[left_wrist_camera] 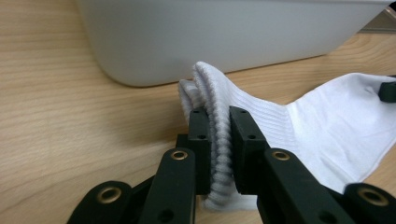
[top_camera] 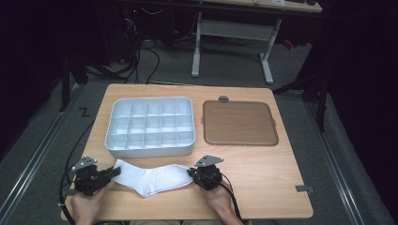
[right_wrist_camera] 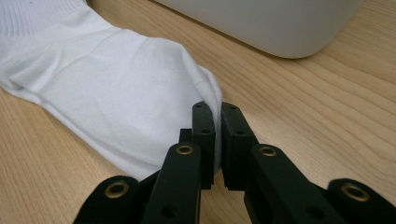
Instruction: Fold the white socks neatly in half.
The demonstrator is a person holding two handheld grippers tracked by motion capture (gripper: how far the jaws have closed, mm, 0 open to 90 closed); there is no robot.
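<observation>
A white sock (top_camera: 150, 178) lies flat on the wooden table (top_camera: 263, 168), just in front of the white compartment tray (top_camera: 149, 125). My left gripper (top_camera: 114, 172) is shut on the ribbed cuff end of the sock (left_wrist_camera: 219, 135); the folded ribbing is squeezed between its two black jaws. At the other end my right gripper (top_camera: 191, 172) is shut on the toe edge of the sock (right_wrist_camera: 116, 93), with thin cloth pinched between the pads. The tip of the right gripper (left_wrist_camera: 386, 91) shows at the far edge of the left gripper view.
The tray (left_wrist_camera: 224, 37) holds several empty compartments and stands close behind the sock. A brown flat tray (top_camera: 238, 123) sits to its right, with a small grey disc (top_camera: 223, 99) at its far edge. A grey tab (top_camera: 304, 189) lies near the table's right front edge.
</observation>
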